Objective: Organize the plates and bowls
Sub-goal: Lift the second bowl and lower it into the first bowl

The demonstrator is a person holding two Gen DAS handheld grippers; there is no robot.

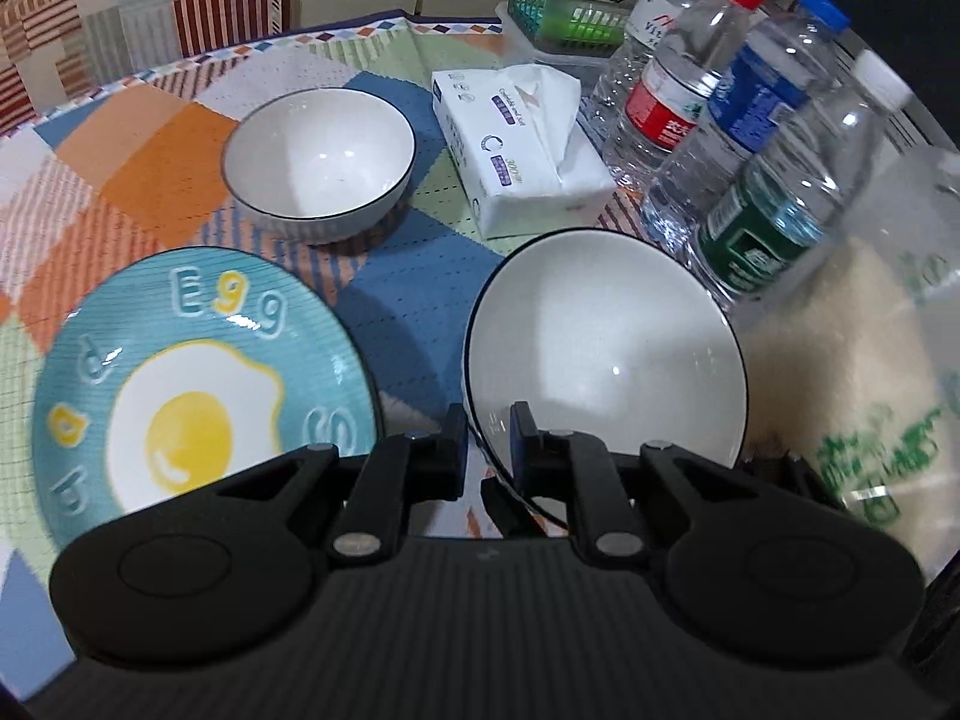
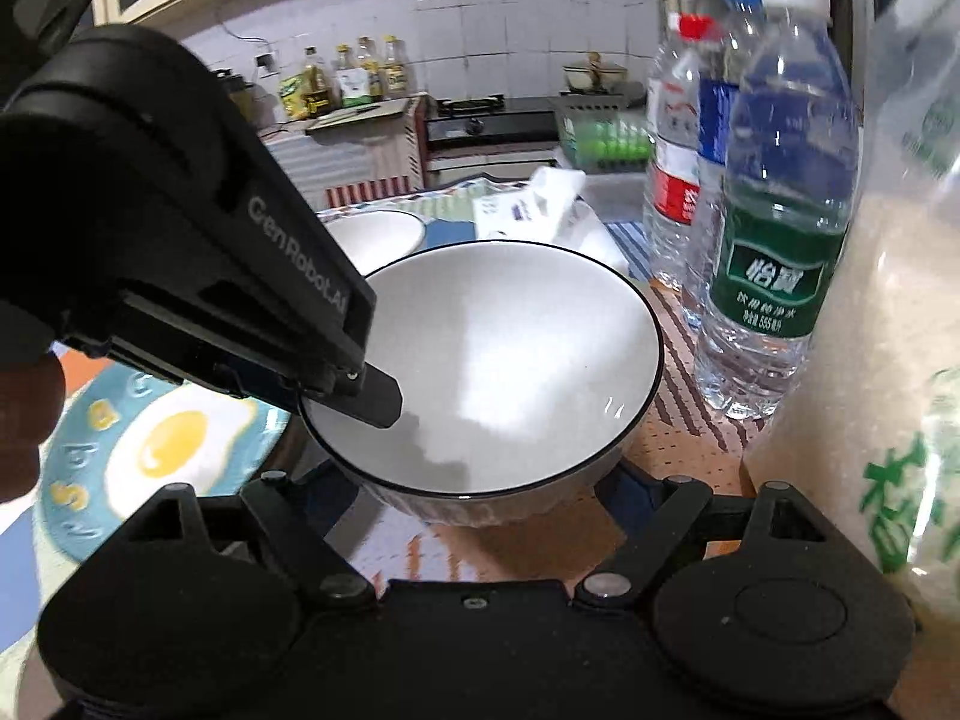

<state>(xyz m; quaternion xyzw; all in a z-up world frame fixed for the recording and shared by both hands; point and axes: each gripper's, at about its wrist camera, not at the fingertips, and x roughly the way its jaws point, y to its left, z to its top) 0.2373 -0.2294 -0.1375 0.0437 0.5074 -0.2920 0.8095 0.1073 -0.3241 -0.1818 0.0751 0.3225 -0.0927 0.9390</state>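
My left gripper (image 1: 487, 420) is shut on the near rim of a white bowl with a dark rim (image 1: 606, 354), one finger inside and one outside; the bowl looks tilted. The same bowl (image 2: 510, 372) fills the right wrist view, with the left gripper's finger (image 2: 375, 399) over its left rim. My right gripper sits just behind this bowl; its fingertips are hidden under the bowl and its arms are spread wide. A second white bowl (image 1: 321, 159) stands farther back. A blue plate with a fried-egg picture (image 1: 192, 384) lies at the left.
A tissue pack (image 1: 522, 144) lies behind the held bowl. Several water bottles (image 1: 774, 180) stand at the right, close to the bowl. A clear bag of rice (image 2: 870, 330) stands at the far right. A green basket (image 1: 564, 6) sits at the back.
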